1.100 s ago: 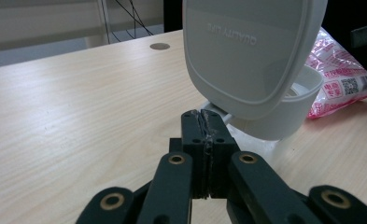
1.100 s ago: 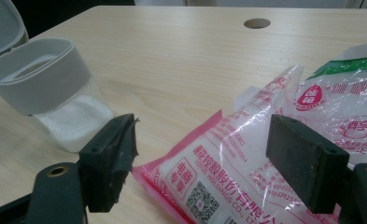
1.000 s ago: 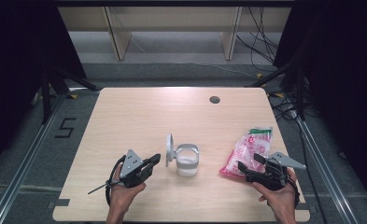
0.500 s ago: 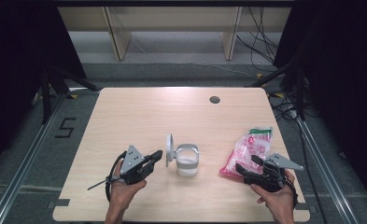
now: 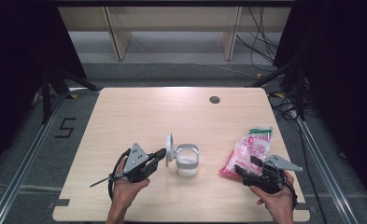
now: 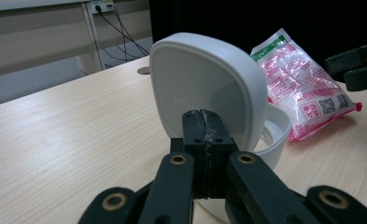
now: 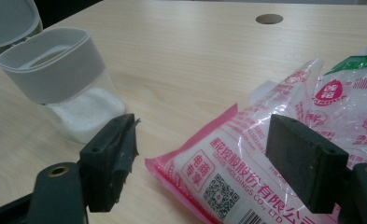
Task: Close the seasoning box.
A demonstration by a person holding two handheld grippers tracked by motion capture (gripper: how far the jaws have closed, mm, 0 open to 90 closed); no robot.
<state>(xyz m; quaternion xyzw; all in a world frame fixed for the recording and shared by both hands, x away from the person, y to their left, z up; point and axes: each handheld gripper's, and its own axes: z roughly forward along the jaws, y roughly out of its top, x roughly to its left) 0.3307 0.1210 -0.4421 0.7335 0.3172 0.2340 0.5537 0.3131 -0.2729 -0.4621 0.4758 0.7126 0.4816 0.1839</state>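
Counter (image 5: 139,116): pale wood, round hole (image 5: 214,99) at far side.
Jar (image 5: 187,160): mid-counter, lid (image 5: 170,143) flipped upright, white grains low inside.
Pink bag (image 5: 247,150): flat, right of jar, apart.
Left tongs (image 5: 161,154): closed, empty, at lid.
Right tongs (image 7: 209,158): open over bag's corner.
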